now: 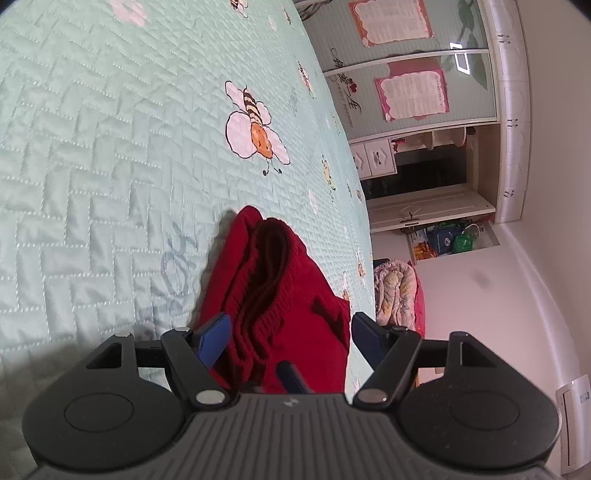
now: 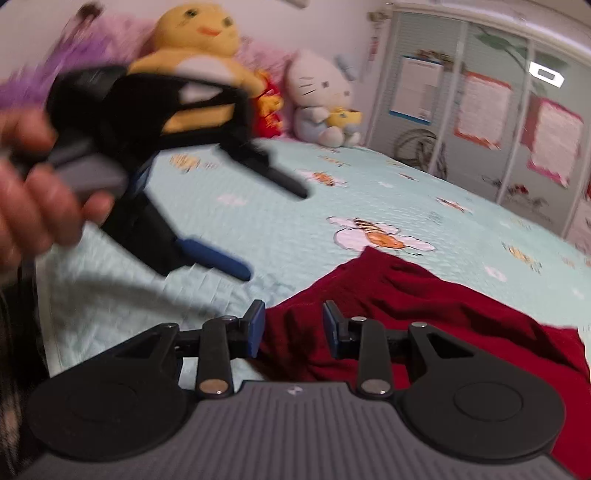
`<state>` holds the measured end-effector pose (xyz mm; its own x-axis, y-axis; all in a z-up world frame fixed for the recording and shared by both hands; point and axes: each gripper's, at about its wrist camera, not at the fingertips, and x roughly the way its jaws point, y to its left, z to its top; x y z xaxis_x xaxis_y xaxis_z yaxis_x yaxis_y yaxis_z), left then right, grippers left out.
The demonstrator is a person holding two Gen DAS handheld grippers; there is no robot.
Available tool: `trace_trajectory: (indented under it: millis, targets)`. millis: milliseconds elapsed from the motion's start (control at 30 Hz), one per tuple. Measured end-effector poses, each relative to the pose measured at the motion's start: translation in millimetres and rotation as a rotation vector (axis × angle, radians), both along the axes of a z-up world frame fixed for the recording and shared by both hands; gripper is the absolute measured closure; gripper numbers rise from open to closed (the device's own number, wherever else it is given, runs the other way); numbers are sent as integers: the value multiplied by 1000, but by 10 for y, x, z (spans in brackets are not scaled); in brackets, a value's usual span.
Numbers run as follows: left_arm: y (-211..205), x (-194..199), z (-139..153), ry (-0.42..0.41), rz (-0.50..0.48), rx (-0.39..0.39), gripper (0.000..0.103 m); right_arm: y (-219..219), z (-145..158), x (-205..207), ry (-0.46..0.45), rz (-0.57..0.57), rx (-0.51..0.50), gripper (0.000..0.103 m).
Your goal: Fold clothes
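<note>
The left gripper (image 2: 275, 232) is hovering above the bed (image 2: 280, 221) in a person's hand (image 2: 33, 184), its fingers spread wide and gripping nothing. A red knitted garment (image 2: 424, 306) is lying bunched on the bee-print quilt, right of the left gripper. The right gripper (image 2: 293, 326) is sitting over the garment's near edge, fingers parted around a fold without pinching it.

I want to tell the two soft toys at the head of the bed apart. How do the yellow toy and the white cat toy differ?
The yellow toy is taller and yellow; the white cat toy is smaller and white with a pale blue body. The left gripper partly hides the yellow toy, while the white cat toy shows whole. The white cat toy holds something yellow. Both sit upright, side by side.
</note>
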<state>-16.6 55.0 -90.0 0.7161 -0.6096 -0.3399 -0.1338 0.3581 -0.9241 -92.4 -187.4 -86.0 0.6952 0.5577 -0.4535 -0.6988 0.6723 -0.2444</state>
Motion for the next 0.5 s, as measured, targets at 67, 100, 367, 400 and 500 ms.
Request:
trace_trajectory:
  millis: [67,100,367,400,500]
  targets:
    - [-5,7,-18,3,-5,-4,28,76,-47,0,-35,-11,-39,68]
    - [-7,11,-27,4,-8,-5,28,114,-69,28,-38,-17,-57,68]
    - [90,-61,-54,-1,15,-30,28,136,37,127,-35,-46,-30,83]
    - [111,-74,-48,-5,20,-33,28,140,82,107,-58,-40,-25,83]
    - [174,-109,-20,-24,37,-40,28,152,214,46,-129,-24,-10,84]
